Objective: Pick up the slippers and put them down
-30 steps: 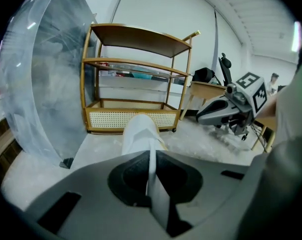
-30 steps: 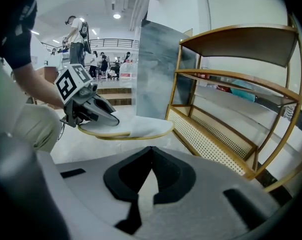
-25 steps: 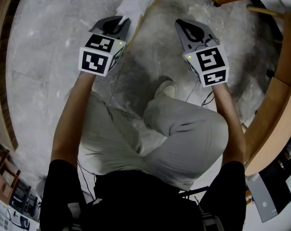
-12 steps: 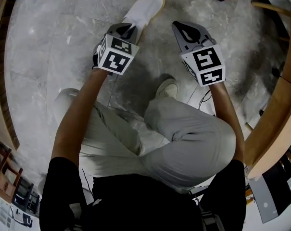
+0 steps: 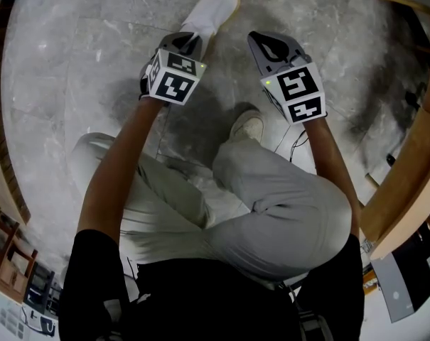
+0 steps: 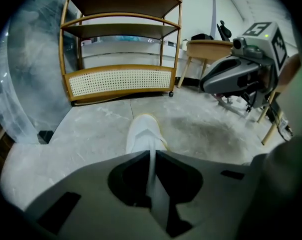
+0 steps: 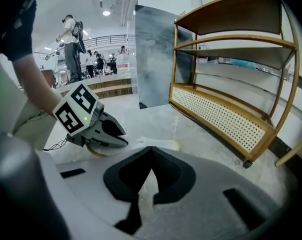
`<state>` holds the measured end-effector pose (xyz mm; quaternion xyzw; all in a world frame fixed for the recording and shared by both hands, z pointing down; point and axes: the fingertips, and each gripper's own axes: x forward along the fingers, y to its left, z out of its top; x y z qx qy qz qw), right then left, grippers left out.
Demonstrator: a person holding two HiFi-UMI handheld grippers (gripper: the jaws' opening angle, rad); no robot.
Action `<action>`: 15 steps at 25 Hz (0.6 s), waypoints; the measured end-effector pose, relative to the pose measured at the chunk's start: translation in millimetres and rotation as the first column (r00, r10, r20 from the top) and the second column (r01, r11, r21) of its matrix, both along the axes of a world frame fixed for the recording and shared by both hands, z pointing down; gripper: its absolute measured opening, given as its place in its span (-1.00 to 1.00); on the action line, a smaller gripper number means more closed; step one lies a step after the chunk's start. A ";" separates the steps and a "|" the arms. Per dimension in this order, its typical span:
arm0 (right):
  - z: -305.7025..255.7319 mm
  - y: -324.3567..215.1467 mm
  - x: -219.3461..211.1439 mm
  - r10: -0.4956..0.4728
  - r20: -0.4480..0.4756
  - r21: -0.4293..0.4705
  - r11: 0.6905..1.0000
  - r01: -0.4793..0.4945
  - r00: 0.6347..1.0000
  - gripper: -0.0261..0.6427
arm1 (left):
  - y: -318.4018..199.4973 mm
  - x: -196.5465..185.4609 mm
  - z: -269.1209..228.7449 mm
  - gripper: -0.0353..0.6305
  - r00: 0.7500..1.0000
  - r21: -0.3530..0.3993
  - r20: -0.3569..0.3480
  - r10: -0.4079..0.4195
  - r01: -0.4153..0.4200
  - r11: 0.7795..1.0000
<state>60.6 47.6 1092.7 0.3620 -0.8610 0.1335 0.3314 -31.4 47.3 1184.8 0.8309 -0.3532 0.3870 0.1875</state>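
One white slipper (image 5: 213, 9) with a tan sole lies low at the grey floor, toe pointing away from me. My left gripper (image 5: 190, 38) is shut on its near end. In the left gripper view a thin white edge runs back between the pads from the slipper (image 6: 146, 131) at the jaw tips (image 6: 151, 152). Whether the sole rests on the floor I cannot tell. My right gripper (image 5: 256, 40) hangs beside it to the right, shut with nothing in it (image 7: 151, 149). Its view shows the slipper (image 7: 159, 145) under the left gripper (image 7: 124, 139).
A wooden rack (image 6: 121, 79) with a cane lower panel stands ahead on the floor; it also fills the right of the right gripper view (image 7: 230, 119). A wooden table (image 6: 210, 46) is at the right. My own shoe (image 5: 247, 126) and a cable (image 5: 294, 142) are near.
Both grippers have sunk toward the floor, and the slipper came down with the left one. The left gripper's cube has rolled a little. Neither pair of jaws has changed.
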 end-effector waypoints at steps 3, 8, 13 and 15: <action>5.0 3.2 -0.3 0.000 -0.003 -0.009 1.000 0.000 1.000 -0.92 | -1.2 -2.6 7.5 -0.83 1.000 0.014 -0.004 -0.025 0.025 1.000; 11.6 7.8 0.2 0.000 -0.009 -0.020 1.000 0.000 1.000 -0.92 | -4.8 0.4 16.6 -0.83 0.999 0.020 0.004 -0.032 0.032 0.999; 21.2 17.7 -2.3 -0.020 -0.029 -0.039 0.999 0.019 0.999 -0.92 | -4.8 0.7 22.3 -0.83 0.998 -0.002 -0.016 -0.055 0.055 0.998; 23.4 20.4 -2.6 -0.021 -0.031 -0.046 0.999 0.019 0.999 -0.92 | -3.8 0.3 24.2 -0.83 0.998 -0.006 -0.014 -0.057 0.057 0.998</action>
